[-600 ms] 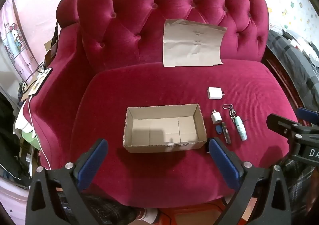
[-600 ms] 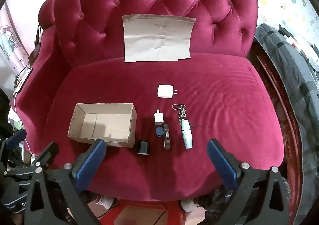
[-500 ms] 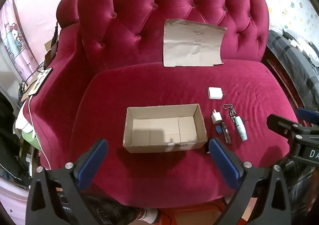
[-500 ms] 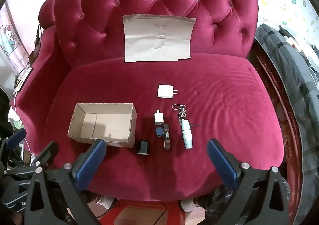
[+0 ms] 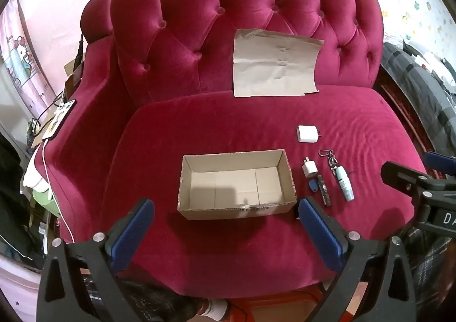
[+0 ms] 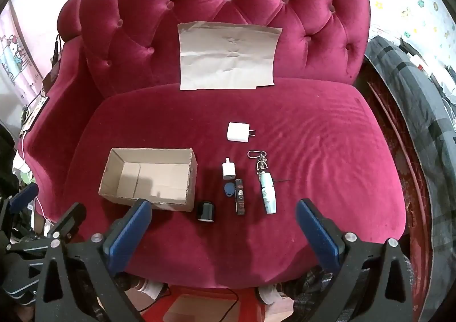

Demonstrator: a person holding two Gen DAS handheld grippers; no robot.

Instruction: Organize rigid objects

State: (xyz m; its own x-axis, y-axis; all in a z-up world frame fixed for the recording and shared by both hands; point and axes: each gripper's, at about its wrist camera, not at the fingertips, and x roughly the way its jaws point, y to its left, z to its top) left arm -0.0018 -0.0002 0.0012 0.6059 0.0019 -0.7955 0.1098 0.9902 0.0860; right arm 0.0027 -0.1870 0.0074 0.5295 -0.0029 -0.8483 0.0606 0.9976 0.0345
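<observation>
An empty cardboard box (image 5: 236, 183) (image 6: 149, 178) sits on the red velvet sofa seat (image 5: 228, 128) (image 6: 327, 145). To its right lie a large white charger (image 6: 238, 132) (image 5: 307, 133), a small white plug (image 6: 228, 171) (image 5: 310, 169), a blue tag (image 6: 228, 189), a dark stick (image 6: 240, 200) (image 5: 324, 190), a pale tube on a keyring (image 6: 268, 192) (image 5: 344, 183) and a black cylinder (image 6: 205, 210). My left gripper (image 5: 225, 229) hangs open before the box. My right gripper (image 6: 223, 229) is open in front of the small items, nothing between its fingers.
A sheet of brown paper (image 6: 229, 55) leans on the tufted backrest. A phone on a cable (image 5: 58, 119) rests on the left armrest. Dark plaid fabric (image 6: 413, 99) lies to the sofa's right. The seat's right half is bare.
</observation>
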